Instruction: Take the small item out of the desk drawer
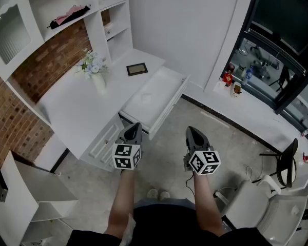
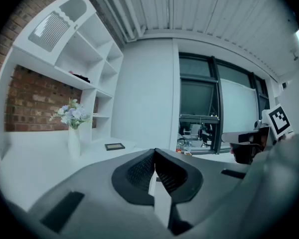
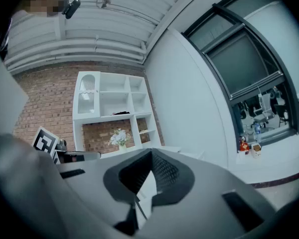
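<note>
The white desk (image 1: pixel 77 104) has its drawer (image 1: pixel 167 104) pulled open toward the floor; its inside looks plain white and I cannot make out any small item in it. My left gripper (image 1: pixel 134 126) hovers just in front of the drawer's near corner, jaws shut and empty (image 2: pixel 154 154). My right gripper (image 1: pixel 193 131) is held over the floor to the right of the drawer, its jaws also shut with nothing between them (image 3: pixel 150 153). Both point toward the desk.
A small dark picture frame (image 1: pixel 137 69) and a vase of flowers (image 1: pixel 94 68) stand on the desk. White shelves (image 1: pixel 66 14) rise behind against a brick wall. A white chair (image 1: pixel 277 209) stands at right, a window ledge (image 1: pixel 236 88) with small things beyond.
</note>
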`<state>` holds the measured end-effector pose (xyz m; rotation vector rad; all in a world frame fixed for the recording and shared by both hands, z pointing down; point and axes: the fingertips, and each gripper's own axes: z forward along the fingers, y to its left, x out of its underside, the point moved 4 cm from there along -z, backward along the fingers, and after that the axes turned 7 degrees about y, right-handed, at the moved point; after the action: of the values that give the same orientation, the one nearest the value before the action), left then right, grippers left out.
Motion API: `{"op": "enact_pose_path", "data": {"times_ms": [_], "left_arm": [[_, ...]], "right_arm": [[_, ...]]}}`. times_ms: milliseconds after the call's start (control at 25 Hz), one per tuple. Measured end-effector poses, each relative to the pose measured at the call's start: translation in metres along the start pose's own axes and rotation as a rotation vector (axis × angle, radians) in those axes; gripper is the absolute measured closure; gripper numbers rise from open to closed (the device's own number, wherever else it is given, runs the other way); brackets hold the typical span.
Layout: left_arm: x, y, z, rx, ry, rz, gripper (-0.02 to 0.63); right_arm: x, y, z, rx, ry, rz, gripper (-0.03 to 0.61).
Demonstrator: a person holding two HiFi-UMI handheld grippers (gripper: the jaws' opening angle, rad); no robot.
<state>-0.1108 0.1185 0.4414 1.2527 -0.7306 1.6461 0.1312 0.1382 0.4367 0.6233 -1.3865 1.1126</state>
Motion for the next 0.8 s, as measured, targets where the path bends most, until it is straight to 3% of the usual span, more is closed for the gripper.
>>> {"op": "enact_pose_path", "data": {"times_ms": [800], "left_arm": [[0.015, 0.009, 0.008, 0.022, 0.053, -0.02, 0.604]], "right_arm": [[0.007, 0.002, 0.012, 0.001, 0.003, 0.052, 0.581]]}}
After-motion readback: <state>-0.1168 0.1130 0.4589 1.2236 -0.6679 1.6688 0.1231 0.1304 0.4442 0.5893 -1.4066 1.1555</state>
